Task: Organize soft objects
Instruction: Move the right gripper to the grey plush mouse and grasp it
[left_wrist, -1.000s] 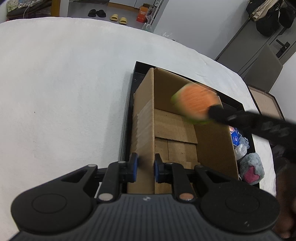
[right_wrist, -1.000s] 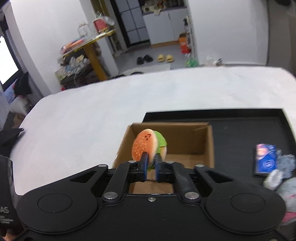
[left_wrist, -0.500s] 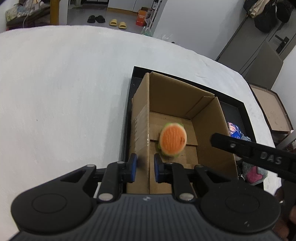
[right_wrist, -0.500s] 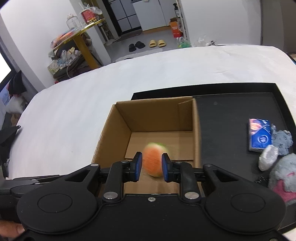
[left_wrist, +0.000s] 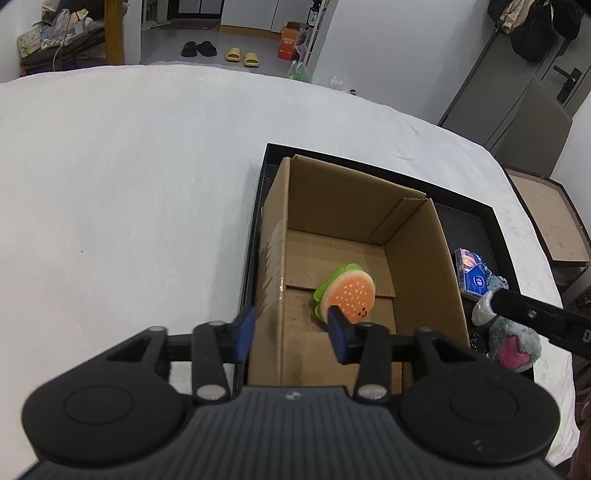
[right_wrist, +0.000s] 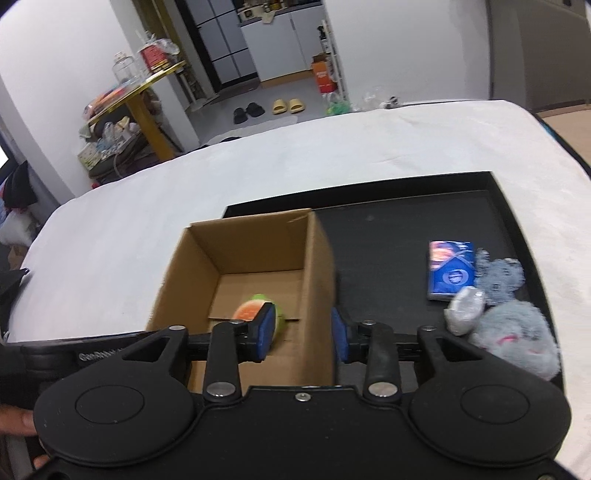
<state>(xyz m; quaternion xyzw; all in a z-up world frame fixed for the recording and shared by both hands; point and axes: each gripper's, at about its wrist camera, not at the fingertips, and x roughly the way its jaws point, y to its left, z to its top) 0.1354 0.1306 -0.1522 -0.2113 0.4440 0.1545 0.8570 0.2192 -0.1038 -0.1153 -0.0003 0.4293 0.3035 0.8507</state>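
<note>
Plainly, the white-covered table (left_wrist: 129, 184) bears a black tray (right_wrist: 424, 221), and in the tray's left part stands the open cardboard box (left_wrist: 354, 206). The burger plush (left_wrist: 347, 295) lies on the box floor, tilted on its edge near the near-left corner. On the tray to the right wait a grey plush (right_wrist: 517, 339), a smaller grey knitted toy (right_wrist: 498, 275), a blue packet (right_wrist: 448, 269) and a silvery wad (right_wrist: 465, 310), crowded together. The left gripper (left_wrist: 291, 332) gapes wide and empty astride the box's left wall; the right gripper (right_wrist: 303, 328) gapes likewise across its right wall. My worry: either blue pad may catch a wall and drag or tip the light box, and the crowded toys invite a double grab.
</note>
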